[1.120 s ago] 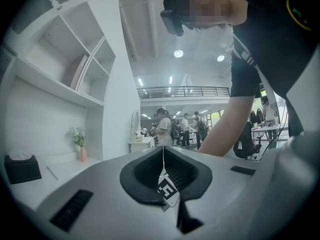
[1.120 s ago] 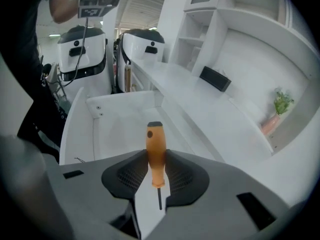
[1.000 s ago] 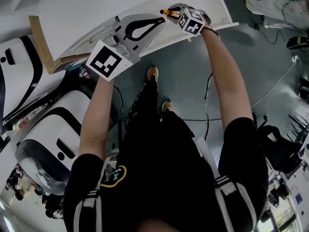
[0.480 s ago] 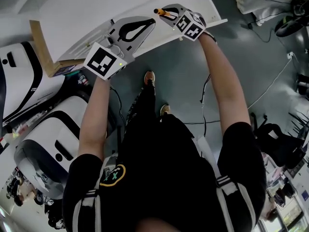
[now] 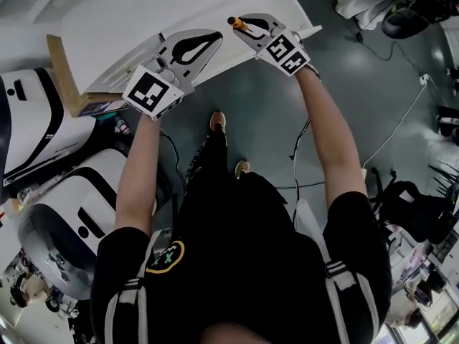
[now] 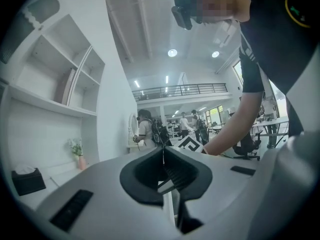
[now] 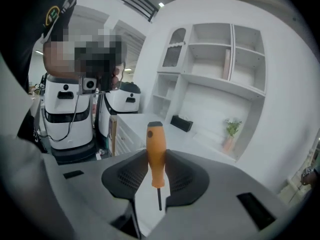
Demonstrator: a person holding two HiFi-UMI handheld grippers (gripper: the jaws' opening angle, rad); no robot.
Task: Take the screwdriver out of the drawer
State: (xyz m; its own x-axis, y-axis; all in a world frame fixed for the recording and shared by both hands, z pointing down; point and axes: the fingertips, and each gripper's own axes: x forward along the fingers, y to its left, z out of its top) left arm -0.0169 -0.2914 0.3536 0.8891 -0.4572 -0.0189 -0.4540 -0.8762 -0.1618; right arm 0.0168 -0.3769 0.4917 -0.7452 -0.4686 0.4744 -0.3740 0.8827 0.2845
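At about 10 o'clock in the head view sits what looks like the open drawer with a pale wooden side, tucked under the edge of the broad white cabinet top. Your left gripper hangs at about 11 o'clock over that edge. Its dark ribbed fingers are pressed together at the tips with nothing between them, so that hand is only standing by. Your right gripper is at about 12 o'clock over the white top, and its fingers are clamped on the screwdriver with the orange plastic handle and thin dark shaft. The grip is low on the handle. In the right gripper view the handle's black-capped end points to 12 o'clock and the shaft tip to 6 o'clock, back towards the gripper body. The tool is well apart from the drawer, so I judge the take-out itself to be done and this to be the carry that follows it. The next move calls for a firm, unchanged squeeze, since the smooth handle could swivel between the pads. It also calls for a bare patch of the white top if you mean to set the tool down.
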